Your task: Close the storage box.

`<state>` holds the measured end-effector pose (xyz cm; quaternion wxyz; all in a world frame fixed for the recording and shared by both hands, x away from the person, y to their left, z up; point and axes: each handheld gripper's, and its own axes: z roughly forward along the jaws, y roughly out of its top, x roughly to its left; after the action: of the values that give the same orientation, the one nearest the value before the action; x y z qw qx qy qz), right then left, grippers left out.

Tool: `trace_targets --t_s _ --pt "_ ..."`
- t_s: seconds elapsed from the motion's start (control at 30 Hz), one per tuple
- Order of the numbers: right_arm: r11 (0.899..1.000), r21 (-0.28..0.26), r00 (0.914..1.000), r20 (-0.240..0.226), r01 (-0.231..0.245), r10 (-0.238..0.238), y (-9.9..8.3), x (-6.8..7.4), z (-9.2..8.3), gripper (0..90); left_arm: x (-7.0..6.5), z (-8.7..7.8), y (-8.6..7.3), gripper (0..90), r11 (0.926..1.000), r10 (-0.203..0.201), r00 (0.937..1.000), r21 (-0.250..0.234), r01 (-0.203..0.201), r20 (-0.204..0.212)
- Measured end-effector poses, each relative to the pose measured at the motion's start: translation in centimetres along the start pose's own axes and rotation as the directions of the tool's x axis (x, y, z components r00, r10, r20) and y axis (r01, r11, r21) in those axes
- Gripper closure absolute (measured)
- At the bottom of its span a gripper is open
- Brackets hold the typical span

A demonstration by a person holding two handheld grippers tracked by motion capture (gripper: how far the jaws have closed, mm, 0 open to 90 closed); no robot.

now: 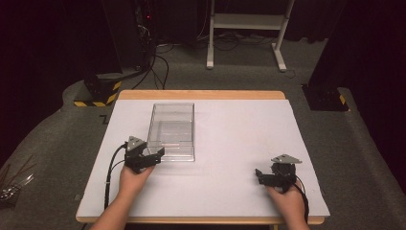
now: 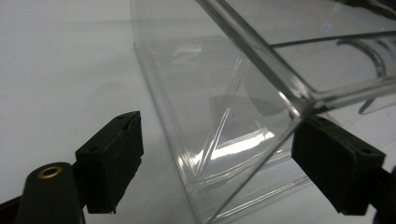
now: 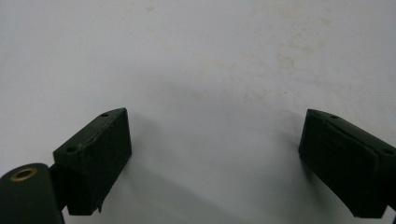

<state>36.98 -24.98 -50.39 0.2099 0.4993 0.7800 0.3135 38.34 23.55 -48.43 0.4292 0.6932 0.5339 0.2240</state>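
A clear plastic box (image 1: pixel 171 131) stands on the white surface of the desk (image 1: pixel 230 143), left of its middle, long side running away from the person, open at the top. Nothing can be made out inside it; through its walls only the white desk top and some reflections show. The left hand-held gripper (image 1: pixel 155 155) sits at the box's near left corner, its jaws spread apart. In the left gripper view that corner of the clear plastic box (image 2: pixel 219 116) rises between the two black pads (image 2: pixel 112 161), one pad out on the bare desk side and the other against or just beside the near wall; whether either pad actually touches the plastic cannot be told. The left hand (image 1: pixel 134 178) holds the tool from behind, a black cable (image 1: pixel 110 177) trailing back along the desk toward the near edge. The right hand-held gripper (image 1: pixel 261 176) is low over the desk near the near right corner, well apart from the box, held by the right hand (image 1: pixel 287 199). Its jaws are released and wide, and in the right gripper view its pads (image 3: pixel 95 156) frame bare white desk (image 3: pixel 210 70) with a few faint yellowish stains.
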Motion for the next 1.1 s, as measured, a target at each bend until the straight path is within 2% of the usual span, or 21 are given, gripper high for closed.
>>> trace_targets --t_s 0.07,0.37,0.6,0.87,1.03,1.07,1.1 --pt "1.000 0.001 1.0000 0.000 -0.003 0.003 0.0 0.0 0.0 9.1 0.0 -0.1 0.0 20.9 1.0000 -0.005 0.9999 0.007 0.005 0.009" --pt "1.000 0.000 1.0000 0.000 0.000 0.000 0.0 0.0 0.0 9.1 -0.3 -1.2 -0.4 20.9 0.9997 0.015 0.9988 0.018 -0.016 0.046" --pt "1.000 0.001 1.0000 0.000 0.000 0.000 0.0 0.0 0.0 9.1 0.2 -1.9 -1.0 20.9 0.9994 0.021 0.9985 0.028 -0.023 0.050" --pt "1.000 0.002 1.0000 0.000 -0.004 0.004 0.0 0.0 0.0 9.1 1.5 -3.8 -2.4 22.8 0.9992 0.019 0.9975 0.034 -0.022 0.068" --pt "1.000 0.002 1.0000 0.001 -0.003 0.003 0.0 0.0 0.0 9.1 2.8 -5.1 -3.4 23.3 0.9976 0.038 0.9985 0.057 -0.040 0.040" --pt "1.000 0.002 1.0000 0.000 -0.001 0.001 0.0 0.0 0.0 9.1 2.8 -5.1 -3.4 23.3 0.9976 0.038 0.9985 0.057 -0.040 0.040" --pt "1.000 0.002 1.0000 0.000 -0.001 0.001 0.0 0.0 0.0 9.1 3.3 -5.6 -3.8 23.3 0.9973 0.032 0.9991 0.066 -0.034 0.030"
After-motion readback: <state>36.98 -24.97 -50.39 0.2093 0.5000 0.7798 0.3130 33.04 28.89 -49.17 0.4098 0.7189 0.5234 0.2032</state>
